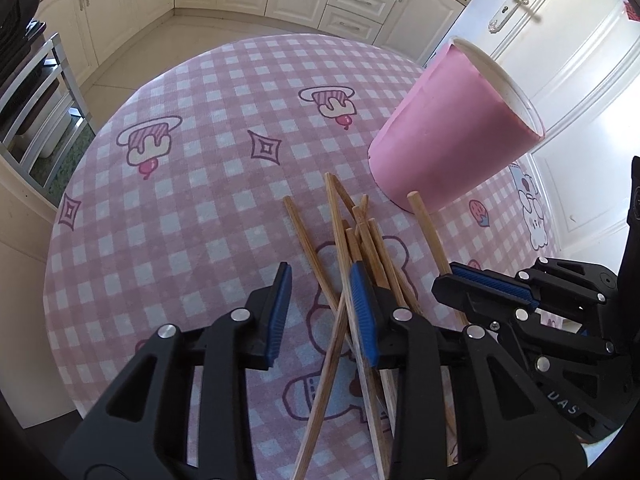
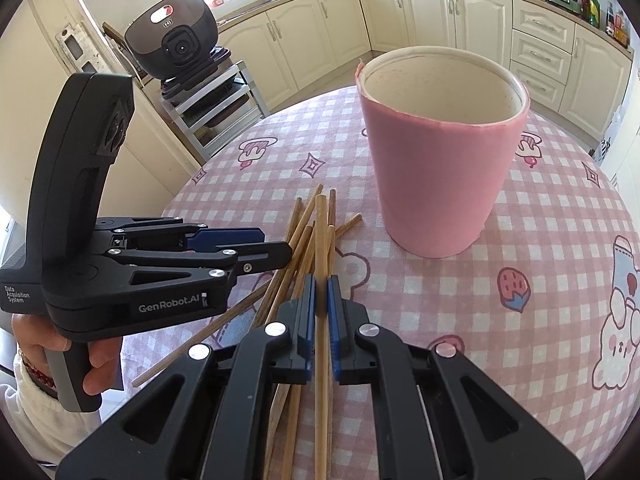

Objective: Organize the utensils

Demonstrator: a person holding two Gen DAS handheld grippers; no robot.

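Several wooden chopsticks [image 1: 360,248] lie in a loose crossed pile on the pink checked tablecloth [image 1: 180,208]; the pile also shows in the right wrist view [image 2: 300,232]. A pink cup [image 2: 436,160] with a cream inside stands upright just beyond them, and it shows in the left wrist view [image 1: 444,132]. My right gripper [image 2: 321,284] is shut on one chopstick [image 2: 320,240], which points toward the cup. My left gripper [image 1: 320,280] is open, low over the pile, with chopsticks between its jaws. It shows from the side in the right wrist view [image 2: 256,246].
Cream kitchen cabinets [image 2: 440,12] run along the back walls. A metal rack [image 2: 212,108] with a dark appliance [image 2: 176,36] stands left of the table. A white door [image 1: 560,40] is behind the cup. The table edge curves close on the left.
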